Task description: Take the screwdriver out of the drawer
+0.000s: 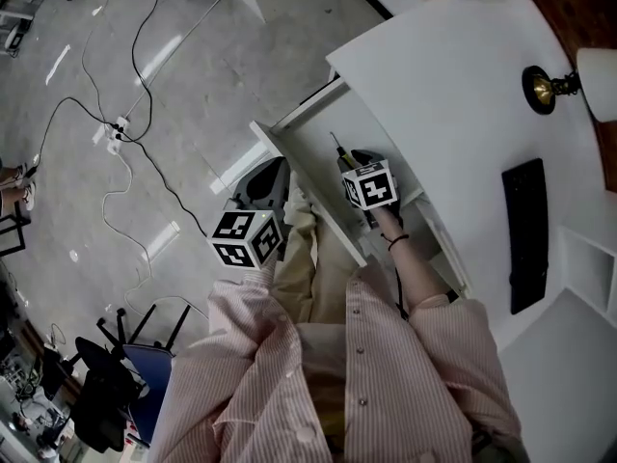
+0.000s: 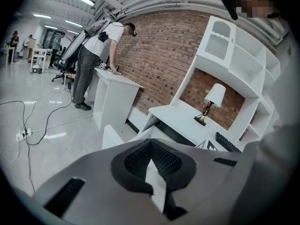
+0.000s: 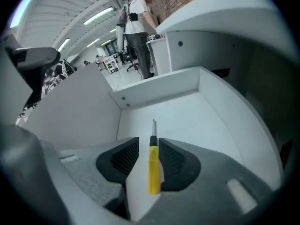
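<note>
The screwdriver, with a yellow handle, black collar and thin metal shaft, lies lengthwise on the floor of the open white drawer. My right gripper is down inside the drawer with a jaw on each side of the handle; a gap shows on the left side, so it is open. In the head view the screwdriver tip pokes out ahead of the right gripper, inside the drawer. My left gripper hangs outside the drawer front, raised over the floor. The left gripper is shut and holds nothing.
The white desk above the drawer carries a lamp and a black keyboard. Cables and a power strip lie on the floor at the left. A black chair stands near my left side. A person leans over another desk further off.
</note>
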The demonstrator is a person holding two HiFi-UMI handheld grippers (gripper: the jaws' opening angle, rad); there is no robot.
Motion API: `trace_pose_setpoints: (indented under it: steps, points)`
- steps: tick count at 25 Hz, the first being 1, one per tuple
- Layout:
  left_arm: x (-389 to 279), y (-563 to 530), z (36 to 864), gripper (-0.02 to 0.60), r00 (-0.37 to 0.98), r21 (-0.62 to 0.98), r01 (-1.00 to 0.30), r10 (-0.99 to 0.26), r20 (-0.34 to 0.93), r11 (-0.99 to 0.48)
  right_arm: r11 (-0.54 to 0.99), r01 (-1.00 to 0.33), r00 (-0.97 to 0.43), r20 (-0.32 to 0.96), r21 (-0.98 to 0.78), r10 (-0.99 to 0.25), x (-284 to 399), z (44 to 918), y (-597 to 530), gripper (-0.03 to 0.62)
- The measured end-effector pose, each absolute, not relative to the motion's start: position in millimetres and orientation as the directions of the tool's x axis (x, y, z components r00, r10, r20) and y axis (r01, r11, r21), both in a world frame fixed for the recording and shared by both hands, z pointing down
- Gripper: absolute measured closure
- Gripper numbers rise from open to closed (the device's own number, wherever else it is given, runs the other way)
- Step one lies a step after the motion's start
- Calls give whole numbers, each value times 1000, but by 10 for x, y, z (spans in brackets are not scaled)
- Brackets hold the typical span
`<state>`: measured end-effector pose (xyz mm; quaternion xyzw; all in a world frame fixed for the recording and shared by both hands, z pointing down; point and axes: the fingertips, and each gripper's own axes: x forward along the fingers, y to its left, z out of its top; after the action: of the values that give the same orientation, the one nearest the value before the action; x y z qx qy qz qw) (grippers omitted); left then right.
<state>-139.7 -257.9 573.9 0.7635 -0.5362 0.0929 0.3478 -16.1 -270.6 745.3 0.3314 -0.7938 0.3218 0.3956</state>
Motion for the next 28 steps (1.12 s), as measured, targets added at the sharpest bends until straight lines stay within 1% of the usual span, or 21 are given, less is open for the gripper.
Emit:
trace_pose_setpoints:
  steps: [7,14,17,19,22,28]
  points:
    - [-1377,-2614,5817,583,426,436,-878,-740,521,-198,587,-782,-396,893,-208,-212,-146,7786,-2588,479]
    - [-1309,-2649,5834,583,441,435,-874,-724,530,-214,584,-789,-350,921,-190,-172,-91,7933,-2529,479]
    - [-1283,-2635,5862,583,448,437,-872,-719,531,-221,601,-781,-339,924,-169,-180,-125,7944,-2525,480]
    - [-1267,-2621,5866,583,450,437,-871,-717,532,-223,606,-783,-315,929,-139,-193,-112,7948,-2533,500]
    - [-1248,-2595,5871,583,452,437,-871,-714,535,-224,632,-768,-292,936,-108,-195,-94,7947,-2533,510]
    - [-1241,-2573,5926,583,453,433,-872,-712,537,-228,646,-755,-292,939,-111,-180,-136,7972,-2547,514]
